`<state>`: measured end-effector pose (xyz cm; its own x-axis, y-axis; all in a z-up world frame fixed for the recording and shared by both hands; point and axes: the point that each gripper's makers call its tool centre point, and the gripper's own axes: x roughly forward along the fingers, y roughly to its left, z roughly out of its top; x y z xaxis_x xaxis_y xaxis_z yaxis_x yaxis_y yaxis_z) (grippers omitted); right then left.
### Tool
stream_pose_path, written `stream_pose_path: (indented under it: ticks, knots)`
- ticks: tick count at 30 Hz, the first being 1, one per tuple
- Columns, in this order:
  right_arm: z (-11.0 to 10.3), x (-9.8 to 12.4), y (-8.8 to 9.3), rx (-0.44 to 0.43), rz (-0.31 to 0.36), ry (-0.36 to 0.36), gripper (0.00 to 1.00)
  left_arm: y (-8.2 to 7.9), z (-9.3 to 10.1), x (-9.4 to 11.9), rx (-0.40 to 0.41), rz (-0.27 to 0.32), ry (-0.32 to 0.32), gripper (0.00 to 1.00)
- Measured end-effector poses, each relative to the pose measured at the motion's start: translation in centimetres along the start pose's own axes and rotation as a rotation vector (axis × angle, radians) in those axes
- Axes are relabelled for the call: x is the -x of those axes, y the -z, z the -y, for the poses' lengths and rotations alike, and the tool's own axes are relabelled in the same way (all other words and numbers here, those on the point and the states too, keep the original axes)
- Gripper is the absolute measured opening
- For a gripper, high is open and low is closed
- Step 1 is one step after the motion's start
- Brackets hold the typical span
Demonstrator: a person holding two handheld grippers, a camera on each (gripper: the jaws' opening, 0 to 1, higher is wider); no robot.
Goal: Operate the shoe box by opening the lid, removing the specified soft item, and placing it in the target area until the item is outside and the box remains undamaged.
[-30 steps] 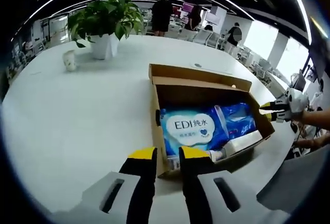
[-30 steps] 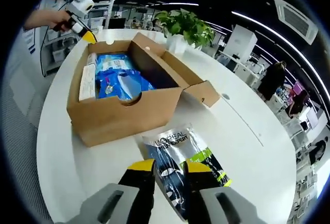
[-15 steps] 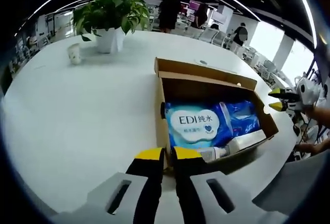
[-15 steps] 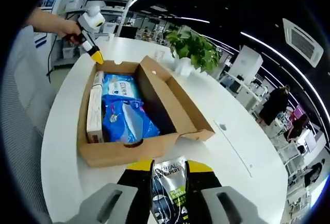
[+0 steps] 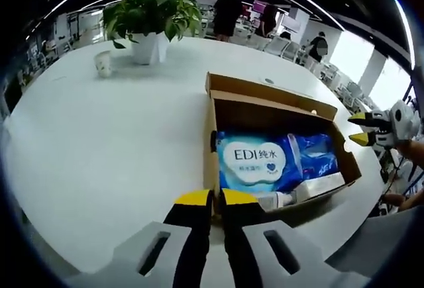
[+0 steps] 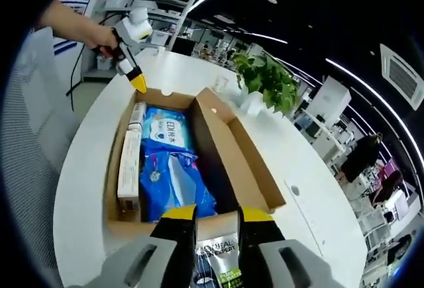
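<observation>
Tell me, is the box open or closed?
Open. The shoe box has its lid folded back, and the blue packs inside are in plain sight.

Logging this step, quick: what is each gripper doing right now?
Left gripper: shut, holding nothing, at the near wall of the open brown cardboard box.
Right gripper: shut on the silver-and-black L'Oreal sachet.

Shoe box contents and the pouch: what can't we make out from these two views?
- L'Oreal pouch, right gripper view: lower part cut off by the frame edge and jaws.
- Tube, left gripper view: label too small to read.
- Long carton, right gripper view: print too small.
- Shoe box floor: hidden under the wipes pack.
</observation>
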<state>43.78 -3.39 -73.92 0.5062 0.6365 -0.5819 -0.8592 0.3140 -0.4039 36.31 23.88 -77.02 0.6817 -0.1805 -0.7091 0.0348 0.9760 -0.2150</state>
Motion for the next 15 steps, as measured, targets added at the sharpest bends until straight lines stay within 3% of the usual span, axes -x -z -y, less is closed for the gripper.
stream_pose_path:
  ticks: [15]
  knots:
    - [-2.3, -3.0, 0.3, 0.07, -0.067, -0.048, 0.21, 0.0, 0.0, -0.1, 0.019, -0.004, -0.032, 0.02]
